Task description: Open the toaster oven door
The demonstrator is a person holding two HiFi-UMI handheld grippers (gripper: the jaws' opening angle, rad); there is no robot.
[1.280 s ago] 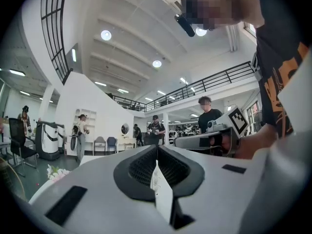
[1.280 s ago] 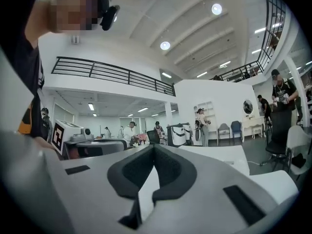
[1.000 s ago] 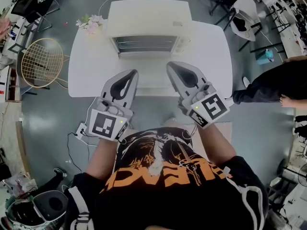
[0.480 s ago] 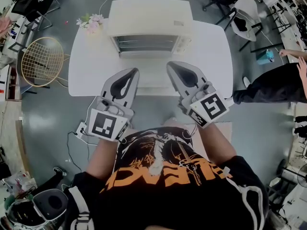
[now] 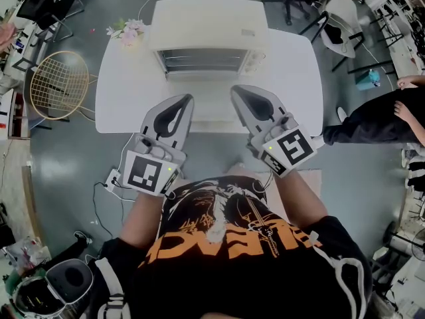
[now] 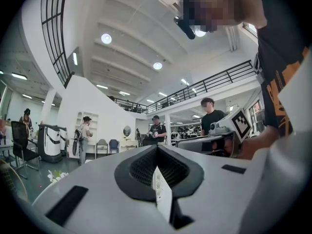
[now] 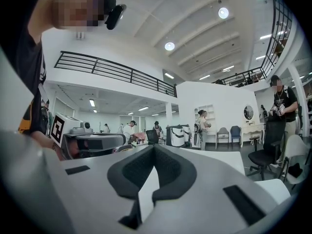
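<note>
A toaster oven [image 5: 207, 22] stands at the far middle of the white tabletop [image 5: 126, 98], its glass front facing the person. The door looks shut, though the steep view leaves this uncertain. The left claw [image 5: 184, 99] and right claw [image 5: 234, 89] hover nearby, both closed and empty. Risk: closed claws could miss the handle and shove the oven backward.
</note>
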